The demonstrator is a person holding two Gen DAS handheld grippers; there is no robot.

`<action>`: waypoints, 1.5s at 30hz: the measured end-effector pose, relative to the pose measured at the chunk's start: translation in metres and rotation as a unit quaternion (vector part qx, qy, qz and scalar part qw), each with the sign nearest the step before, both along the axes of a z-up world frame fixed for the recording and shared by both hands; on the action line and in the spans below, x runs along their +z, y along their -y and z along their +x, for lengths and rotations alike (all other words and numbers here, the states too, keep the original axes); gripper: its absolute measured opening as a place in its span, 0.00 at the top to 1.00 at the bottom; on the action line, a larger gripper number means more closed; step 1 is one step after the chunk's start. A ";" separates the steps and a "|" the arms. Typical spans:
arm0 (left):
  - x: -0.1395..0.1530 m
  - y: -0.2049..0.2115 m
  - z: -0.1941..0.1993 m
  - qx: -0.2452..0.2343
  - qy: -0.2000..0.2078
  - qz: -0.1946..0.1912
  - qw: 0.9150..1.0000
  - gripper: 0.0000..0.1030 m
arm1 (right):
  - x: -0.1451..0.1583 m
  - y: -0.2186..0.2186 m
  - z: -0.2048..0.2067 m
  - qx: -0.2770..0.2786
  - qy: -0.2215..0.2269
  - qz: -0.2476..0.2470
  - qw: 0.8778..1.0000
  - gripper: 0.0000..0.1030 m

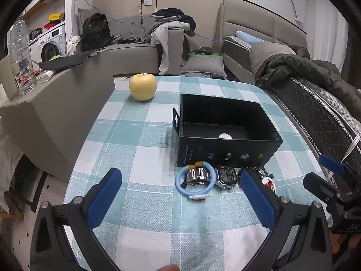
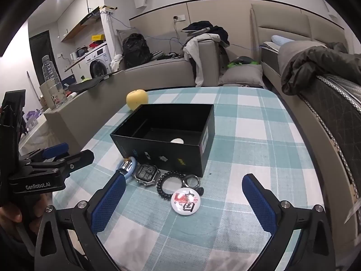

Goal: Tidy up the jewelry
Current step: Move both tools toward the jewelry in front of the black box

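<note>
Left wrist view: the left claw (image 1: 180, 192) hangs spread wide and empty above the checked surface (image 1: 140, 131). Left to right, just before the open black box (image 1: 227, 151), lie a blue bangle (image 1: 194, 180), a steel watch (image 1: 223, 177) overlapping it, a black bead bracelet (image 2: 168, 184), a dark ring (image 2: 192, 180) and a round badge (image 2: 185, 201). The right claw (image 2: 183, 201) is equally wide, holding nothing. The pieces touch – a careless pinch might drag a neighbour along, and the flat badge could slip off the pads
</note>
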State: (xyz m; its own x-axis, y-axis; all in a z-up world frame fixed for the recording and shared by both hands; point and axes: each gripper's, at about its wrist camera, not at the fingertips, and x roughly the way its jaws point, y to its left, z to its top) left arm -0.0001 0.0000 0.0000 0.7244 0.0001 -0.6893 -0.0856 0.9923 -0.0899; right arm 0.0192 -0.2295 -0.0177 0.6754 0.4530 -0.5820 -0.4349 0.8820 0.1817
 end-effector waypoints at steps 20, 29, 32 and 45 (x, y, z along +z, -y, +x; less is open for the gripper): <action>-0.001 0.002 0.003 0.003 0.001 0.000 1.000 0.01 | -0.004 -0.001 0.004 -0.001 -0.015 -0.005 1.000 0.00; 0.000 0.000 0.002 0.004 0.005 0.001 1.000 0.01 | -0.006 -0.004 0.003 0.004 -0.017 -0.010 1.000 0.00; 0.000 0.000 0.002 0.005 0.002 -0.001 1.000 0.01 | -0.007 -0.003 0.004 0.002 -0.017 -0.012 1.000 0.00; -0.016 -0.001 0.010 0.005 -0.045 -0.008 0.999 0.01 | -0.023 -0.007 0.009 0.000 -0.036 -0.046 0.998 0.00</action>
